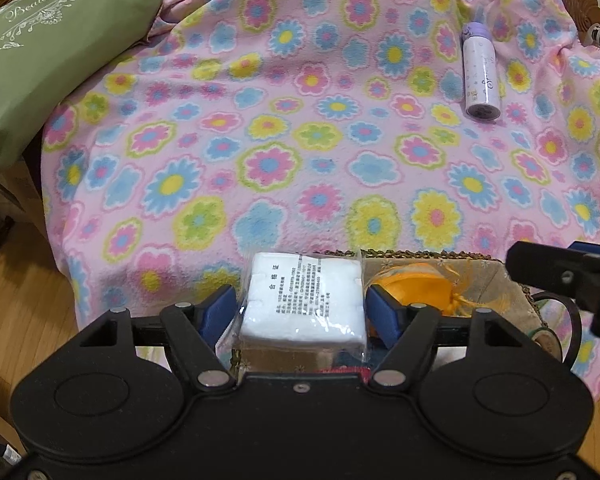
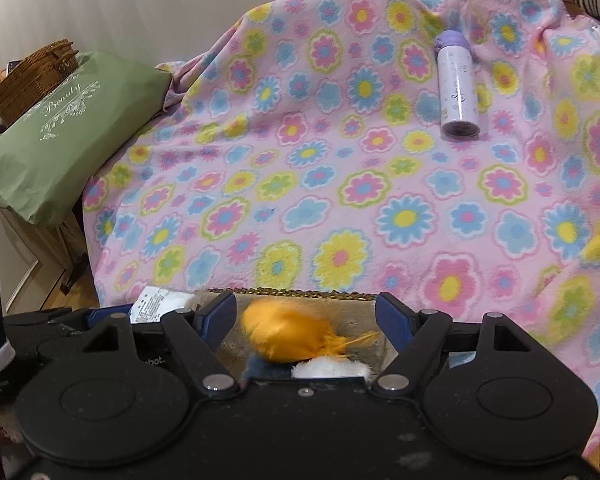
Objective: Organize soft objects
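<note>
The left gripper (image 1: 302, 308) held a white square pack of cotton pads in clear plastic wrap (image 1: 304, 300), its blue jaws pressed against the pack's two sides and closed only as far as the pack allowed. The pack hung just above the near-left corner of a shallow woven basket with a beige fabric lining (image 1: 496, 276), which sat at the front edge of a pink fleece blanket printed with bright flowers (image 1: 300, 120). Inside the basket lay an orange satin pouch with a gathered, fringed end (image 2: 288, 336), blurred in the right wrist view, with a white fluffy lump (image 2: 332, 369) touching its near side. The right gripper (image 2: 306, 320) hovered over the basket with its jaws spread wide, gripping nothing. Well apart, a lavender cylindrical bottle (image 1: 482, 76) lay on the blanket, and a green embroidered pillow (image 1: 40, 60) rested at the left.
</note>
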